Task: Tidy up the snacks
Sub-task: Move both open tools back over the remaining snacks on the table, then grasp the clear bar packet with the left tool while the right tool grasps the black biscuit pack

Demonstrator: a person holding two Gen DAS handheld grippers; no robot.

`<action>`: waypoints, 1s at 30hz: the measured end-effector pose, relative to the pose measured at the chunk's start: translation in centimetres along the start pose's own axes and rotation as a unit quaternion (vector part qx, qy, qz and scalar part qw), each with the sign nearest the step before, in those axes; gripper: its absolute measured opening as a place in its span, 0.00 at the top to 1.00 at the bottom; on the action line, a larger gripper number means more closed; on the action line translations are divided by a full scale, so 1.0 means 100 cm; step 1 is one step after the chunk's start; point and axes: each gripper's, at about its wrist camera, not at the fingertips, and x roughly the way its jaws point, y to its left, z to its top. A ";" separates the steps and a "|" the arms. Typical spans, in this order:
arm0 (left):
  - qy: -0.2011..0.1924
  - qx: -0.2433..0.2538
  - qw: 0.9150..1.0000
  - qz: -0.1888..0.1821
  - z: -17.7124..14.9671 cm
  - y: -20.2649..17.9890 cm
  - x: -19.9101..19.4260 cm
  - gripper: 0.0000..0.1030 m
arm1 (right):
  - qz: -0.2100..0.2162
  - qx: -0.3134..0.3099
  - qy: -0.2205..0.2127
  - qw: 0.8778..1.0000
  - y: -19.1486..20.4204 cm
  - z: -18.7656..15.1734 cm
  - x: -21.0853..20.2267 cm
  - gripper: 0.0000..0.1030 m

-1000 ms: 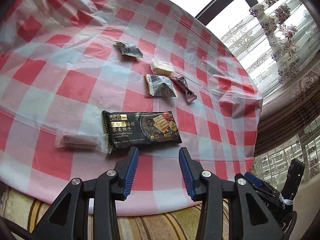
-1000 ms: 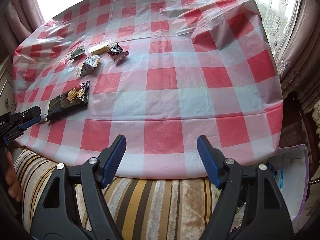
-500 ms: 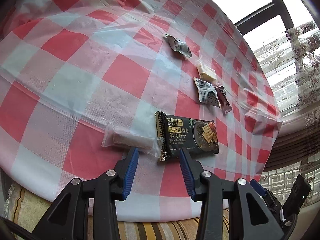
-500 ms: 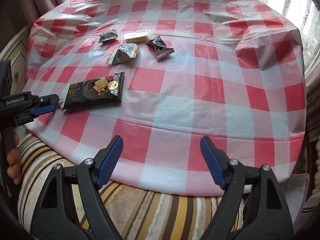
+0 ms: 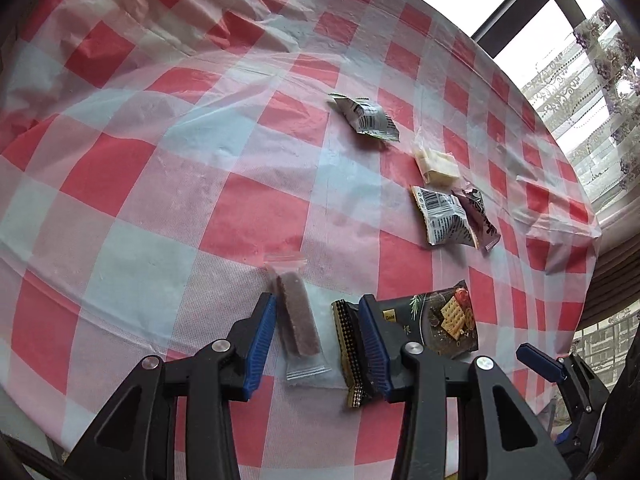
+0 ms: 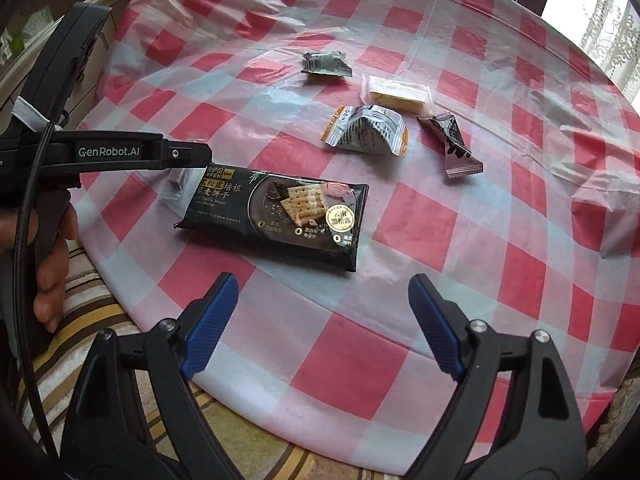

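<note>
A brown bar in a clear wrapper (image 5: 298, 320) lies on the checked tablecloth (image 5: 160, 160) between the fingers of my left gripper (image 5: 318, 332); there is a gap on both sides and the pads do not press it. A black cracker pack (image 5: 436, 328) lies just right of it, its crimped end under the right finger. In the right wrist view the same pack (image 6: 276, 216) lies just beyond my right gripper (image 6: 324, 320), whose jaws are opening with nothing between them. The left gripper (image 6: 196, 156) reaches in from the left and hides most of the bar (image 6: 178, 184).
Farther back lie a silver-green packet (image 6: 326, 64), a pale yellow wrapped piece (image 6: 396, 92), a silver-orange packet (image 6: 368, 132) and a dark maroon packet (image 6: 452, 140). A hand (image 6: 52, 272) holds the left gripper. A striped cushion (image 6: 100, 320) sits below the table's near edge.
My left gripper has moved over the clear-wrapped bar and now straddles it. My right gripper has rolled and moved left toward the cracker pack, and its jaws stand wider.
</note>
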 end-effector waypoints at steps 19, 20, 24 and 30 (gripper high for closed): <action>-0.027 0.043 0.999 0.019 0.018 0.005 0.008 0.86 | 0.080 -0.163 -0.009 0.983 0.024 0.058 0.056 0.09; -0.029 0.041 0.999 0.018 0.019 0.006 0.008 0.86 | 0.081 -0.148 -0.006 0.986 0.021 0.061 0.058 0.09; -0.036 0.038 0.998 0.016 0.024 0.009 0.010 0.85 | 0.088 -0.082 -0.001 0.993 0.011 0.066 0.066 0.09; -0.038 0.039 0.998 0.013 0.023 0.009 0.009 0.81 | 0.099 -0.019 -0.011 0.995 0.006 0.059 0.063 0.22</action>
